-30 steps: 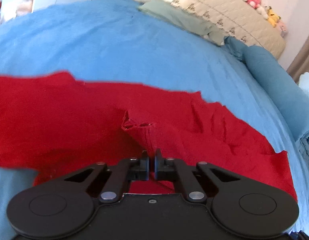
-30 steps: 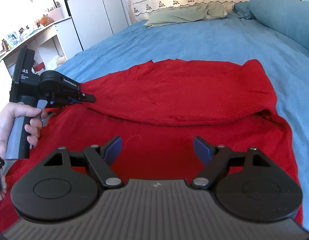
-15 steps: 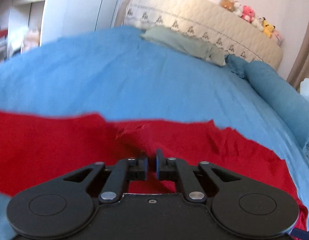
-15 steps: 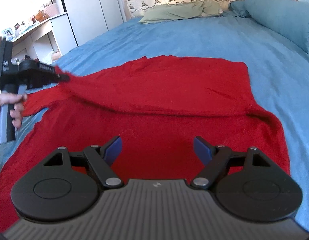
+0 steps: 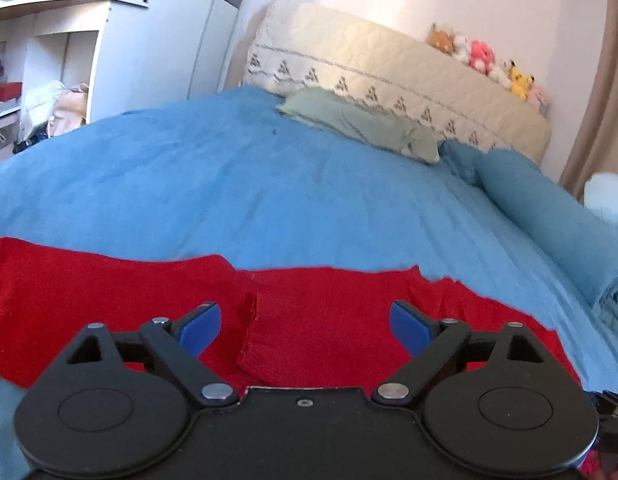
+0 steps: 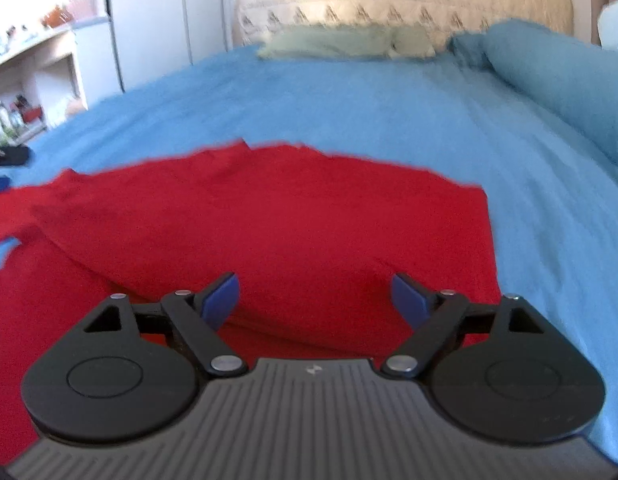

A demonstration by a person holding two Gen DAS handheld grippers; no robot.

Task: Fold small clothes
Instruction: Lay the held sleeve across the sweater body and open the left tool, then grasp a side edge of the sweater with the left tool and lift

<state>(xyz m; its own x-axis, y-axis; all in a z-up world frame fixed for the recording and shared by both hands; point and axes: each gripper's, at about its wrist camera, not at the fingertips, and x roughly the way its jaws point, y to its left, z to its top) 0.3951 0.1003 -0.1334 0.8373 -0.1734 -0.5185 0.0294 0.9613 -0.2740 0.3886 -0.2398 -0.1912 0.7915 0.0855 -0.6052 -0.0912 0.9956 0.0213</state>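
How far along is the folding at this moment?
Done: one flap of the red garment lies folded over itself on the blue bedspread. In hand: nothing; the left gripper has just been opening, fabric loose between its jaws, and the right gripper is open. Left: further folds.

red garment (image 5: 329, 320): 1 | green pillow (image 5: 361, 126): 1 | blue bolster (image 5: 549, 208): 1

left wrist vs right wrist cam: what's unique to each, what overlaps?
Left wrist only: plush toys on the headboard, a beige curtain, and a raised crease in the red garment between the open left gripper fingers, untouched. Right wrist only: the open right gripper over the garment's folded-over layer, its right edge against the sheet. Both: red garment, blue bedsheet, green pillow, headboard, white shelves.
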